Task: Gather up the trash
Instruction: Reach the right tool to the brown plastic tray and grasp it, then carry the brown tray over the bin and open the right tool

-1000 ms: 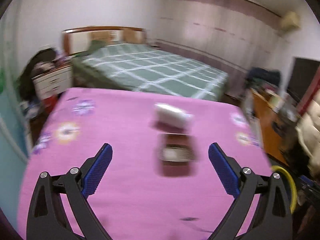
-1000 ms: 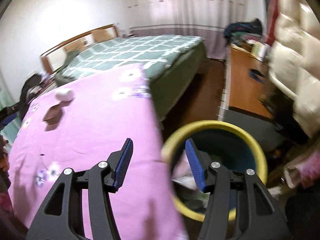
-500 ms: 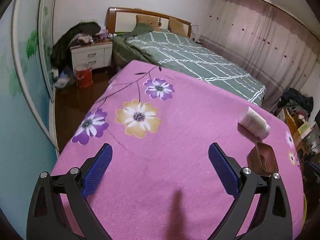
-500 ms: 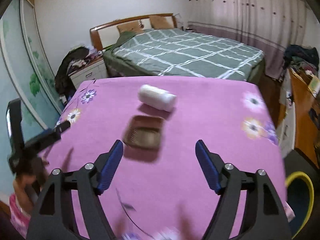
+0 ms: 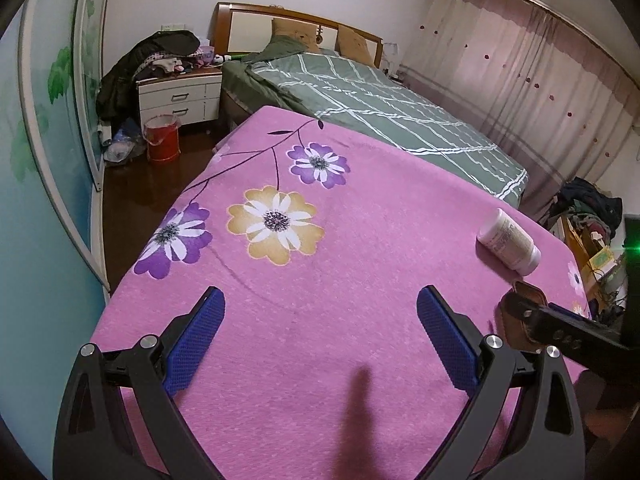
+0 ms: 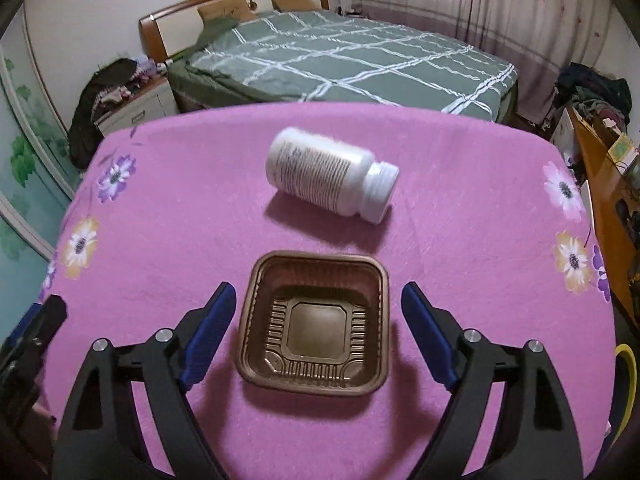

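A brown plastic tray lies on the pink flowered tablecloth. My right gripper hovers over it with a finger on each side; its jaws are opening and the pads stand clear of the tray's rim. A white pill bottle lies on its side just beyond the tray. My left gripper is open over bare cloth with nothing between its fingers. In the left wrist view the bottle is at the right, and the right gripper's finger hides most of the tray.
A yellow-rimmed bin shows past the table's right edge. A green bed stands behind the table, a wooden desk to the right. A nightstand and red bucket are on the floor at far left.
My right gripper swung from above the yellow bin back over the table and down around the brown tray, its jaws widening. My left gripper shifted toward the table's left side, then stayed still.
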`<move>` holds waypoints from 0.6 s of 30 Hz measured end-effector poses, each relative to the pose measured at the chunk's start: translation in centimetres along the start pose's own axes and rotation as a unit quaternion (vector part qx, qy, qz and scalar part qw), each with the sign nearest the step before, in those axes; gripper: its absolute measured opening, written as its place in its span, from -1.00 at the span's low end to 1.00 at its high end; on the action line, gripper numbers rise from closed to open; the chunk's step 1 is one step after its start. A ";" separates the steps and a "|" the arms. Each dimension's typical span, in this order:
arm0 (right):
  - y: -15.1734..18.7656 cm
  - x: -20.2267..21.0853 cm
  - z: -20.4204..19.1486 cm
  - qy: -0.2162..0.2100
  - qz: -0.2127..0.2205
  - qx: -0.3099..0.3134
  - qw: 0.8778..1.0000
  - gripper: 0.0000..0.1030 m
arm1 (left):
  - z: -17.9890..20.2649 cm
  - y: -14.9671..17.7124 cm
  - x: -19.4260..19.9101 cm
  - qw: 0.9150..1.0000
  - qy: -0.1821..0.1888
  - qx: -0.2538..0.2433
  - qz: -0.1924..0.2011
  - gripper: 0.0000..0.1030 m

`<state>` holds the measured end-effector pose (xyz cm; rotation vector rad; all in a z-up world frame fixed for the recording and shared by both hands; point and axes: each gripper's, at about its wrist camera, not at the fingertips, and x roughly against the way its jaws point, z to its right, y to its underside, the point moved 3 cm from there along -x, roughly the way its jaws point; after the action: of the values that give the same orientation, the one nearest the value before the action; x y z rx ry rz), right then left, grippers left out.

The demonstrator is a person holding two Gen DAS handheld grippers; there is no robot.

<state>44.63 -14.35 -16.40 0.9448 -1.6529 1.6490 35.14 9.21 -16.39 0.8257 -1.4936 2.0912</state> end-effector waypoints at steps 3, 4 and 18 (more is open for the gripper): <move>0.5 -0.5 0.1 0.001 -0.008 -0.003 1.000 0.28 | 0.3 0.0 0.1 1.000 0.002 -0.005 0.002 0.85; 0.7 -0.3 0.2 0.000 -0.006 -0.004 1.000 0.28 | 0.4 0.0 0.2 1.000 0.003 -0.006 0.003 0.85; 6.6 8.9 11.4 0.017 0.051 -0.066 0.996 0.28 | 1.4 0.2 0.8 1.000 0.011 -0.025 0.010 0.85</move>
<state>34.95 -26.54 -13.15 0.7748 -1.7894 1.5896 34.72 7.80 -15.65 0.7707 -1.5420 2.0610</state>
